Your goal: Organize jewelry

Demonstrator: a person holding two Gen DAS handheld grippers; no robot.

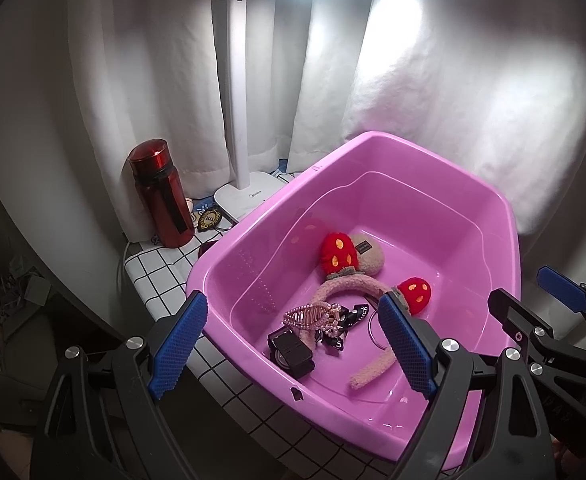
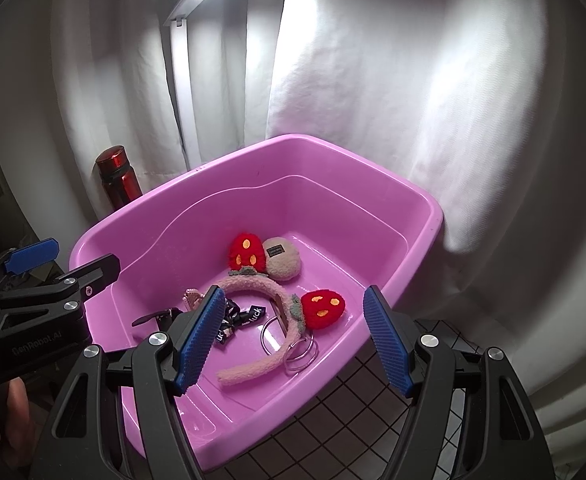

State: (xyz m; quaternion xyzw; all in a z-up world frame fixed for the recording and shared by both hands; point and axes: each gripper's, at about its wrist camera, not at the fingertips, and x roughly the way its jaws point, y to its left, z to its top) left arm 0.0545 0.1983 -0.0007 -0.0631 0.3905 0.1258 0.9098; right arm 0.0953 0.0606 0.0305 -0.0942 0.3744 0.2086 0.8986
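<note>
A pink plastic tub (image 1: pixel 373 152) (image 2: pixel 333 148) holds the jewelry. Inside lie a pink fuzzy headband (image 1: pixel 357 286) (image 2: pixel 253 284) with two red strawberry plushes (image 1: pixel 339 252) (image 2: pixel 325 308), a beige pouch (image 1: pixel 369 256) (image 2: pixel 283 262), a pink claw clip (image 1: pixel 307 316), a black ribbon (image 2: pixel 249 316), a black box-like item (image 1: pixel 291 350) and metal rings (image 2: pixel 301 352). My left gripper (image 1: pixel 293 352) is open and empty above the tub's near left corner. My right gripper (image 2: pixel 293 344) is open and empty above the tub's near edge.
A red bottle (image 1: pixel 161 196) (image 2: pixel 119 178) and a white desk lamp (image 1: pixel 245 196) stand behind the tub on a white grid-patterned tabletop (image 1: pixel 161 268). White curtains (image 1: pixel 453 80) hang close behind. The table's left edge drops off beside the tub.
</note>
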